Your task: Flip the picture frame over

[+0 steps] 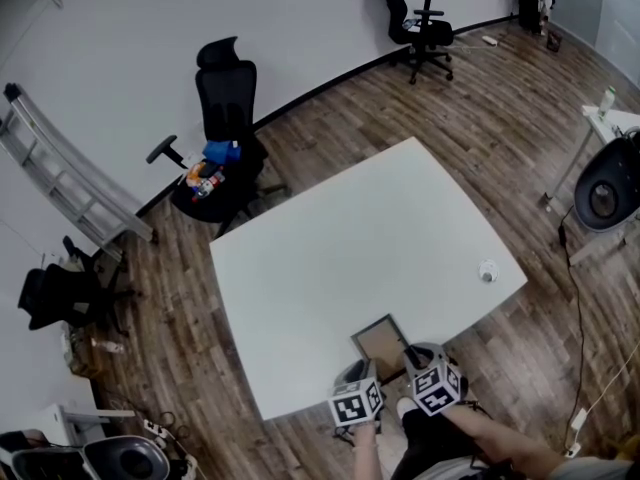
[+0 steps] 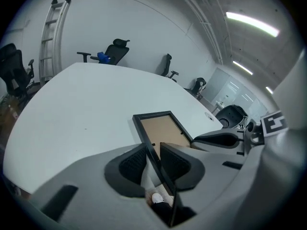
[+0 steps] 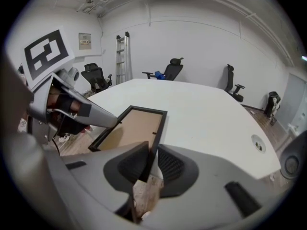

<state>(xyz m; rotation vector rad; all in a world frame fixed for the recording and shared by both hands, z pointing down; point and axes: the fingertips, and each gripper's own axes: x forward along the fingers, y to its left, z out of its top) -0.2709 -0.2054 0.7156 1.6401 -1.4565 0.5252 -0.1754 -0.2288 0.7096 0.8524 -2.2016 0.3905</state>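
Note:
The black picture frame (image 1: 381, 340) lies with its brown backing up at the near edge of the white table (image 1: 340, 228). Part of it juts out past the edge. My left gripper (image 1: 363, 373) is at the frame's near left corner. In the left gripper view the frame (image 2: 165, 130) has its black rail running between the jaws of my left gripper (image 2: 154, 164), with a gap beside it, so the gripper is open. My right gripper (image 1: 418, 356) is at the near right corner. In the right gripper view the frame (image 3: 134, 128) has its side rail pinched by my right gripper (image 3: 152, 163).
A small round white fitting (image 1: 487, 271) sits in the table near its right edge. A black office chair (image 1: 225, 158) holding blue and coloured things stands beyond the far left corner. A ladder (image 1: 60, 173) leans on the wall. Wooden floor surrounds the table.

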